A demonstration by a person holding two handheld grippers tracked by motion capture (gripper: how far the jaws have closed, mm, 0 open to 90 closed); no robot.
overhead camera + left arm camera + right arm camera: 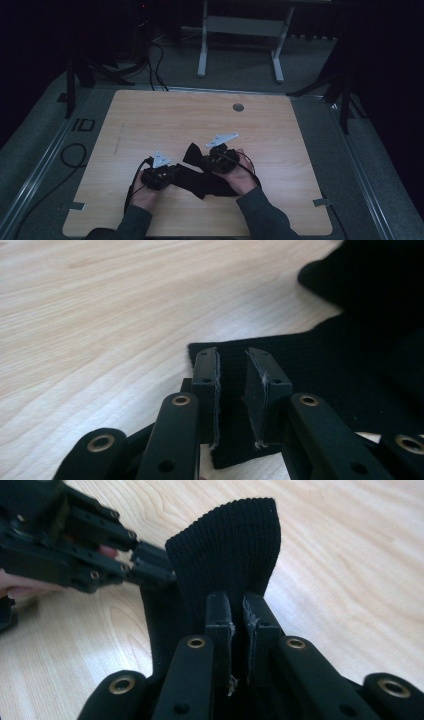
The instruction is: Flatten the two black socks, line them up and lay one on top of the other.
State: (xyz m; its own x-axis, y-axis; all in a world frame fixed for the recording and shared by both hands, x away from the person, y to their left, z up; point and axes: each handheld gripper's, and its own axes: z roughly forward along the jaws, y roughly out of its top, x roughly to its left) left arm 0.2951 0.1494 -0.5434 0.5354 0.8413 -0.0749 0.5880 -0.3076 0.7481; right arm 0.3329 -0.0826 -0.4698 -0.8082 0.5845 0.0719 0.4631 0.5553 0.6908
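Observation:
A black knit cloth (200,184) lies on the wooden table (200,120) between the two hands. My right gripper (202,160) is shut on one end of it. In the right gripper view the cloth (230,545) rises in a rounded flap above the pads of that gripper (237,602). My left gripper (176,171) rests at the cloth's other end. In the left gripper view its jaws (231,360) stand apart over the flat cloth (325,355), whose corner lies just past them. The left gripper (150,565) also shows in the right gripper view, its tips at the cloth's edge.
A round metal grommet (238,107) sits in the tabletop near the far edge. Another desk's white legs (202,50) stand on the floor behind. Black cables (75,155) lie on the floor at the left. Bare wood surrounds the cloth.

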